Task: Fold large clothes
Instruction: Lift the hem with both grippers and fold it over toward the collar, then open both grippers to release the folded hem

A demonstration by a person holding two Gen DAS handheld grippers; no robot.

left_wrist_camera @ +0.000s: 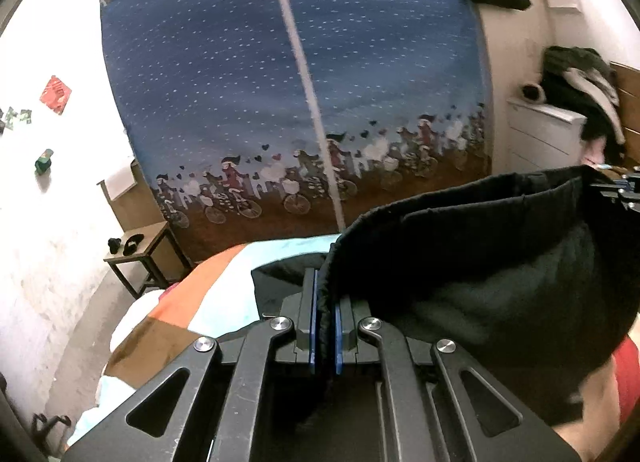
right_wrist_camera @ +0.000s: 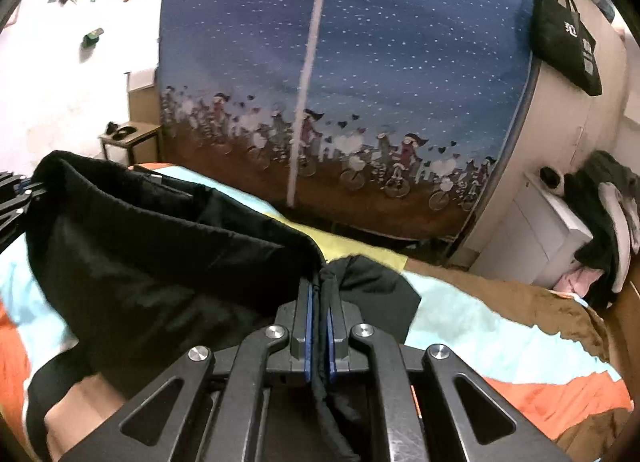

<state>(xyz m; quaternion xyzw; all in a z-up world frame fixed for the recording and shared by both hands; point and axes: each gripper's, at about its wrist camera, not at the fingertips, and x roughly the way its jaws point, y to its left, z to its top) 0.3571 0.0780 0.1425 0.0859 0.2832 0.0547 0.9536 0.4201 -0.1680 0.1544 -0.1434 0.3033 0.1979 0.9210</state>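
Observation:
A large black garment hangs between my two grippers above the bed. My left gripper is shut on one end of its upper hem. My right gripper is shut on the other end, and the garment sags from it toward the left. The right gripper also shows at the right edge of the left wrist view. The left gripper shows at the left edge of the right wrist view. The garment's lower part drapes down toward the bed and is partly hidden.
A bed with an orange, light-blue, brown and yellow patchwork cover lies below. A blue curtain with cyclists hangs behind it. A small wooden table stands at left. A white cabinet with piled clothes stands at right.

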